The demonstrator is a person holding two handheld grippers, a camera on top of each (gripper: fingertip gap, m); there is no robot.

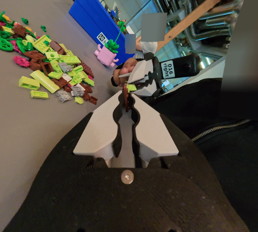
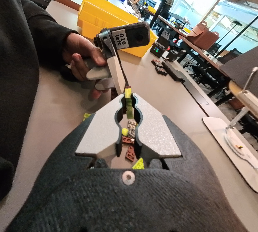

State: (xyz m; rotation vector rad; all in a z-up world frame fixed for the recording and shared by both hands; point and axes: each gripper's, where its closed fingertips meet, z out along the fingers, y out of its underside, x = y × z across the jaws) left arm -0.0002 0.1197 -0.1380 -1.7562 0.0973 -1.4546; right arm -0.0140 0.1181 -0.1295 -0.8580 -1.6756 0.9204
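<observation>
My left gripper (image 1: 126, 96) is shut on a brown flat brick (image 1: 127, 100) held on edge. My right gripper (image 2: 127, 96) is shut on a lime green brick (image 2: 128, 103). The two grippers meet tip to tip above the table, and the lime brick (image 1: 132, 87) touches the top end of the brown brick (image 2: 128, 86). The right gripper (image 1: 131, 88) shows in the left wrist view with a hand on its handle. The left gripper (image 2: 124, 88) shows in the right wrist view, also with a hand on it.
A pile of lime, brown, grey, green and pink bricks (image 1: 48, 65) lies on the grey table (image 1: 34, 127). A pink brick pot with a green plant (image 1: 106, 55) stands before a blue bin (image 1: 92, 17). A yellow bin (image 2: 106, 20), small devices (image 2: 159, 46) and a white stand base (image 2: 230, 148) lie beyond. My left and right fingertips are right by each other.
</observation>
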